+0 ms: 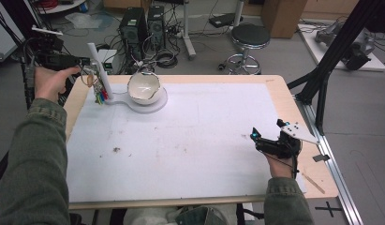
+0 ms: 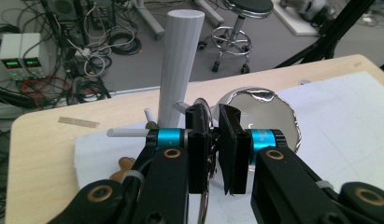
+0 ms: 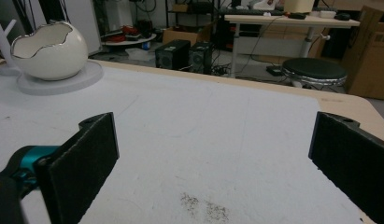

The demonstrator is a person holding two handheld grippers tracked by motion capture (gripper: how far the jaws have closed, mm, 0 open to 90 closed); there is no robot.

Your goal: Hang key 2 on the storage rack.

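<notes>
— Key ring (image 2: pixel 204 108) in the grip of the left gripper (image 2: pixel 213 140), at the white peg stand (image 2: pixel 179 65). That's the picture at the far left corner of the counter (image 1: pixel 82 93), isn't it?

— It is. The left gripper's jaws are pressed together on the thin metal ring, right in front of the stand's upright post. Short pegs stick out of the post just beside the jaws.

— And the coloured bits hanging off the stand?

— Small trinkets (image 1: pixel 101 95), red, green and yellow, dangling low on the post. From the high view I can't make out what each one is. A brown wooden charm (image 2: pixel 122 168) lies near the foot of the stand, to the left of the jaws.

— What's the white thing next to the stand?

— An eggshell-shaped bowl (image 1: pixel 144 87) with a jagged silver rim, sitting on the round base plate (image 1: pixel 157 105) that joins the stand, just to the right of the post.

— The other hand?

— Well apart from the stand, at the near right edge of the counter. The right gripper (image 1: pixel 274 138) rests low over the white mat (image 1: pixel 195 136), jaws wide apart with nothing between them, pointing across the mat toward the bowl. A few dark specks mark the mat in front of it.
</notes>
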